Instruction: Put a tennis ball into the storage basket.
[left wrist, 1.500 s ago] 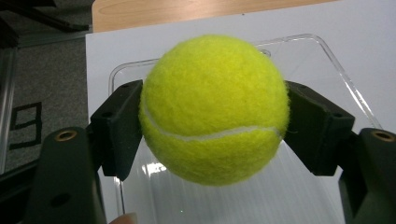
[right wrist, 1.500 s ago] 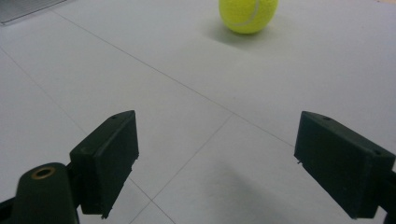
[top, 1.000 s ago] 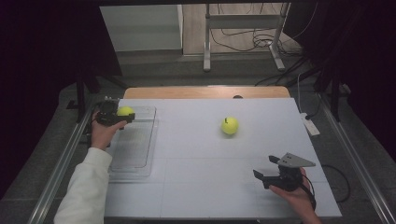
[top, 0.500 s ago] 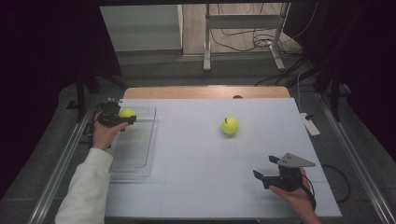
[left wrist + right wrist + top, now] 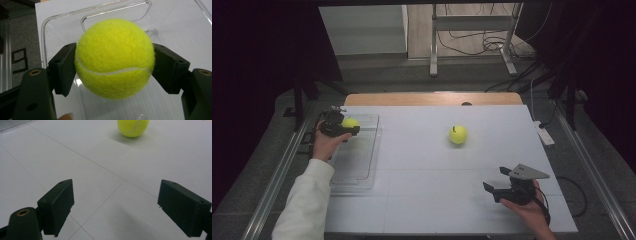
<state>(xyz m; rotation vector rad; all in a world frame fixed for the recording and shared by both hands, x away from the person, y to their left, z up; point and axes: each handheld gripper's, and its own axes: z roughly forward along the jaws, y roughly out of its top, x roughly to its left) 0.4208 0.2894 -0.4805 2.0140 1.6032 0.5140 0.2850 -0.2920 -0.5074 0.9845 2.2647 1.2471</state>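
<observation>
A clear plastic tray (image 5: 357, 165) lies flat on the left part of the white table (image 5: 422, 165), its long side running away from the person. The left hand-held gripper (image 5: 343, 128) is held over the tray's far end and clamps a yellow tennis ball (image 5: 350, 122) between its two black jaws; in the left gripper view the ball (image 5: 114, 58) is pressed on both flanks by the pads, with the tray's transparent floor and rim (image 5: 62, 17) directly beneath it and the ball held clear of that floor. No other thing can be seen inside the tray. A second tennis ball (image 5: 458, 134) rests on the bare table right of centre, well apart from the tray. The right hand-held gripper (image 5: 498, 186) sits low near the table's near right corner, its jaws spread wide with nothing between them; in the right gripper view the second ball (image 5: 133, 127) lies farther off beyond the jaws.
</observation>
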